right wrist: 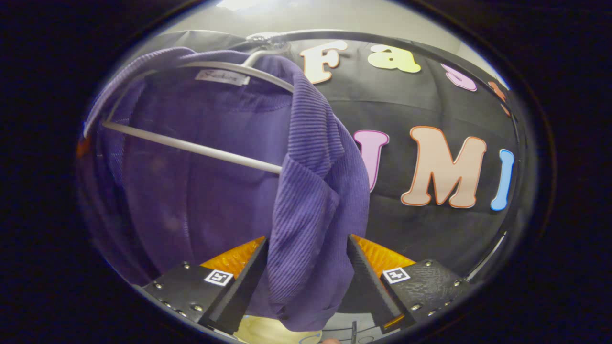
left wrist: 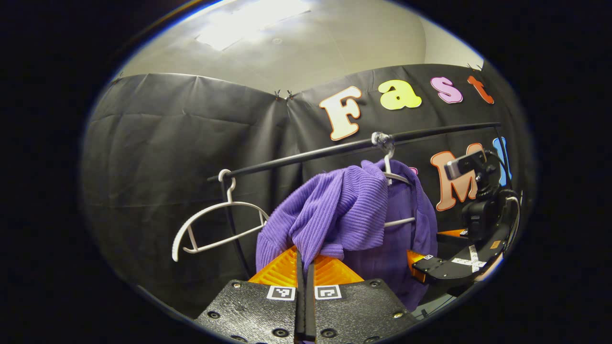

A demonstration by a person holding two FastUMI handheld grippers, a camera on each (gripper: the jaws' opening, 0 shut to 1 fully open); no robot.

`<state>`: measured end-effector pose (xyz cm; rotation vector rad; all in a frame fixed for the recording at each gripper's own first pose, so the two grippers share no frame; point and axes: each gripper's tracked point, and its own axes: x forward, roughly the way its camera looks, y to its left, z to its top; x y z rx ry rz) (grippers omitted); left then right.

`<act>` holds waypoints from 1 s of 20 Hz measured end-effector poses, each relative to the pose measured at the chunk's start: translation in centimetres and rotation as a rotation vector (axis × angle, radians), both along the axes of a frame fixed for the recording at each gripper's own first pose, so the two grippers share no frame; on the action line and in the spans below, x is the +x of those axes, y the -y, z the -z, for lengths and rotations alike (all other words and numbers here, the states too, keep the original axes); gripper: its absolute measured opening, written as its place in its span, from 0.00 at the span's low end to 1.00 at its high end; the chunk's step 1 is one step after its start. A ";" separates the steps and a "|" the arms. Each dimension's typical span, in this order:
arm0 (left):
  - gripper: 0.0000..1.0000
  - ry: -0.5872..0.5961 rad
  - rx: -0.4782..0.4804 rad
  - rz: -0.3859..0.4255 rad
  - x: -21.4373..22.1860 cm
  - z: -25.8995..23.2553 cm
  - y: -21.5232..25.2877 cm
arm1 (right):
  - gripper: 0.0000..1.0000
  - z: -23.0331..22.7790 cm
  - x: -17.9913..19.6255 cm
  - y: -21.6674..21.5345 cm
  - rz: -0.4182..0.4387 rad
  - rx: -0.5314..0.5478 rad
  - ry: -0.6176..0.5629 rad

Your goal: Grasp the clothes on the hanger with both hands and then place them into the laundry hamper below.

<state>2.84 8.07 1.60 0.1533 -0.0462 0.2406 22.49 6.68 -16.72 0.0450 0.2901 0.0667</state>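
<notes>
left gripper view
left gripper (left wrist: 304,267): seen at the bottom of the view, its two fingers brought together with a fold of purple knit pinched between them.
purple sweater (left wrist: 344,215): hung on a white hanger, bunched toward the left gripper; a ribbed fold is drawn down and forward into the fingers, while the rest is draped behind and to the right.
sweater's hanger (left wrist: 393,177): white, hooked over the dark rail, partly covered by the knit; a lower bar is seen against the fabric.
rail (left wrist: 334,150): a dark bar running across the view in front of the black cloth wall, sloped upward to the right.
empty hanger (left wrist: 215,229): white, hooked near the left end of the rail, tilted, well apart from the sweater.
right gripper (left wrist: 420,265): seen farther off at the right, just beside the sweater's right edge; whether its fingers are apart cannot be told from here.

right gripper view
right gripper (right wrist: 306,286): fingers spread apart, with a hanging fold of the sweater lying between them; the fabric is touched on the left side, and a gap seems left on the right.
purple sweater (right wrist: 191,191): held on the white hanger (right wrist: 191,145), close before the camera, a neck label seen at the top; the right front edge is folded over and hangs down between the fingers.
rail (right wrist: 382,40): curved across the top of the view above the hanger's hook.
</notes>
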 end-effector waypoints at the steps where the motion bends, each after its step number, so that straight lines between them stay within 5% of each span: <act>1: 0.01 0.011 0.000 -0.004 -0.1 -0.6 -0.2 | 0.96 0.4 0.3 0.4 0.017 -0.009 -0.013; 8: 0.00 0.043 0.012 -0.030 -0.5 -2.1 -1.3 | 0.96 1.7 2.0 4.3 0.160 -0.015 -0.044; 13: 0.00 0.066 0.014 -0.040 -0.6 -3.2 -1.8 | 0.36 1.5 2.7 5.2 0.192 -0.008 -0.045; 14: 0.00 0.072 0.008 -0.046 -0.7 -3.4 -2.1 | 0.34 1.4 2.9 5.1 0.184 -0.016 -0.045; 17: 0.00 0.093 -0.004 -0.059 -0.9 -4.4 -2.7 | 0.04 1.0 2.8 5.8 0.210 -0.034 -0.045; 20: 0.00 0.115 -0.010 -0.064 -0.9 -5.4 -3.0 | 0.04 0.3 2.8 6.9 0.240 -0.031 -0.027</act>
